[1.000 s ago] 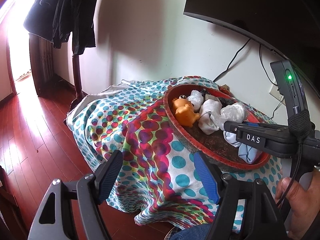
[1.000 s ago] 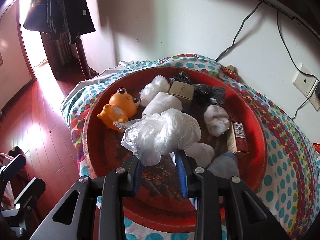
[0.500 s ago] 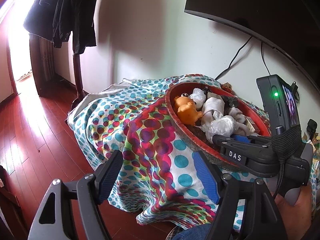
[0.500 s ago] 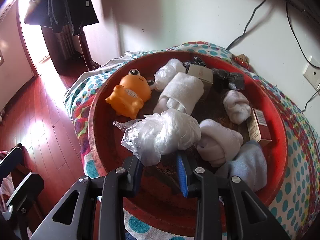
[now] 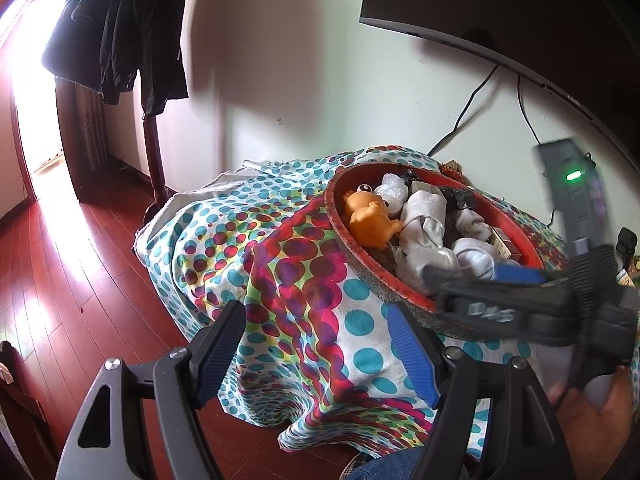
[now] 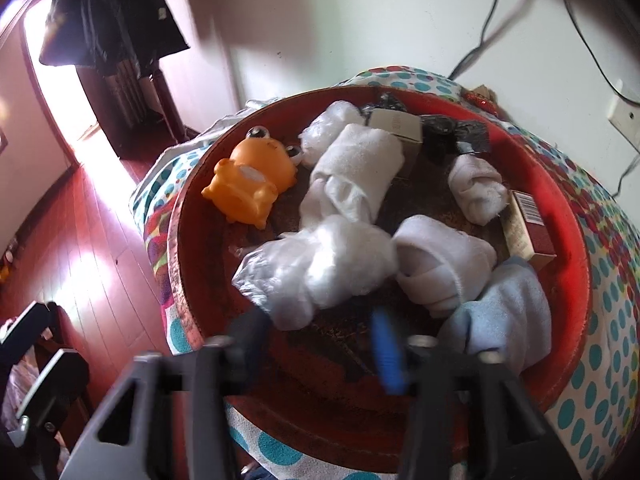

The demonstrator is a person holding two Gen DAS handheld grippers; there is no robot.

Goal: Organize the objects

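A round red tray (image 6: 180, 216) (image 5: 336, 216) sits on a dotted cloth and holds an orange frog toy (image 6: 252, 184) (image 5: 370, 218), several rolled white socks (image 6: 352, 172), a pale blue sock (image 6: 504, 312), a crumpled clear plastic bag (image 6: 316, 268) and small boxes (image 6: 528, 228). My right gripper (image 6: 316, 344) is open just behind the plastic bag, which lies in the tray in front of the jaws. My left gripper (image 5: 316, 344) is open and empty, held off the tray's left over the cloth.
The dotted cloth (image 5: 280, 256) drapes over the table above a red wooden floor (image 5: 60, 248). Dark clothes (image 5: 116, 28) hang on a stand at the left. A screen (image 5: 500, 4) and cables are on the wall behind.
My right gripper has opened and drawn back, and the plastic bag it held now lies in the tray. The left gripper has stayed in place.
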